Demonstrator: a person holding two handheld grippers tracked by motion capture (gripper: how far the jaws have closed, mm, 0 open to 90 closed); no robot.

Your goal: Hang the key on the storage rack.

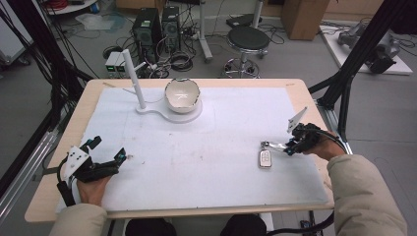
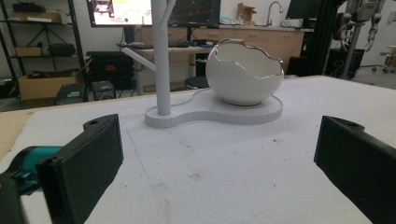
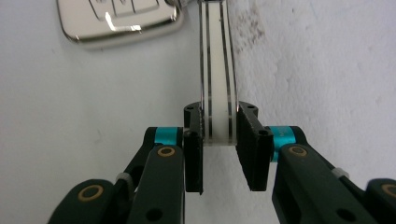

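The right tongs (image 3: 219, 140) are pinching the tag (image 3: 217, 70) of the key fob (image 1: 265, 159), which is lying on the surface (image 1: 206, 162) just left of them, strap running straight ahead along the jaws; the left tongs (image 1: 109, 150) are gaping empty, well apart, facing the bowl stand (image 2: 210, 112).

One silver car key fob (image 1: 265, 159) with clear strap (image 3: 217, 84); one white eggshell-shaped bowl (image 1: 182, 96); one white branched stand (image 1: 134, 73); two black claws (image 1: 105, 158) (image 1: 292, 145).
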